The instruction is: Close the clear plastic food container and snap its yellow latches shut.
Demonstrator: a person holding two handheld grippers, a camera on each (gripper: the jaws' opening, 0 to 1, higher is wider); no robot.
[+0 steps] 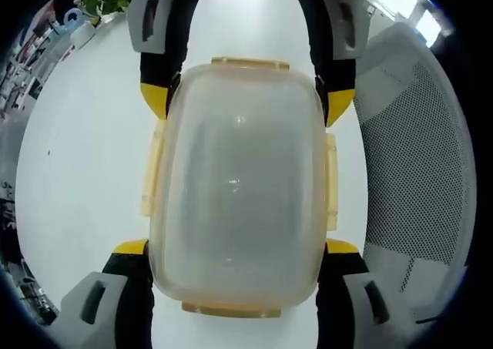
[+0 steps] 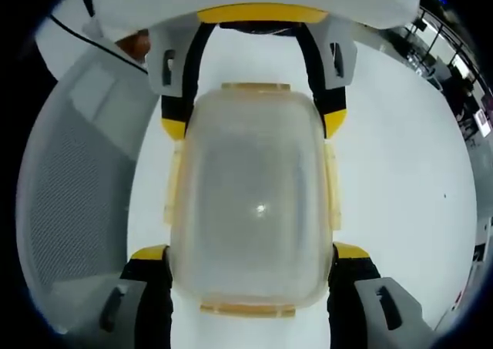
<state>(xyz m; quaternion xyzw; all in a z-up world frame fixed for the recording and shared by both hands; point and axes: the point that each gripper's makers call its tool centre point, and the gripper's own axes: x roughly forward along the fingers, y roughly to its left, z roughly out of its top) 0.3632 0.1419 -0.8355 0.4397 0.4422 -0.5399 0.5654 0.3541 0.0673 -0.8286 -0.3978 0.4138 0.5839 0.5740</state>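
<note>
Container (image 1: 235,183) of clear plastic sits lidded on the white tabletop (image 1: 85,156) between us; our left tool (image 1: 235,249) and right tool (image 2: 250,253) spread wide around its opposite ends, yellow latches (image 1: 150,176) alongside.

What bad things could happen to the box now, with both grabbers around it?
1. The left gripper and right gripper straddle opposite ends of the clear container. If they squeeze unevenly, it may skid on the smooth white table.
2. The yellow latches seem to stick out along the sides, so one could get missed and the lid might not seal.
</note>
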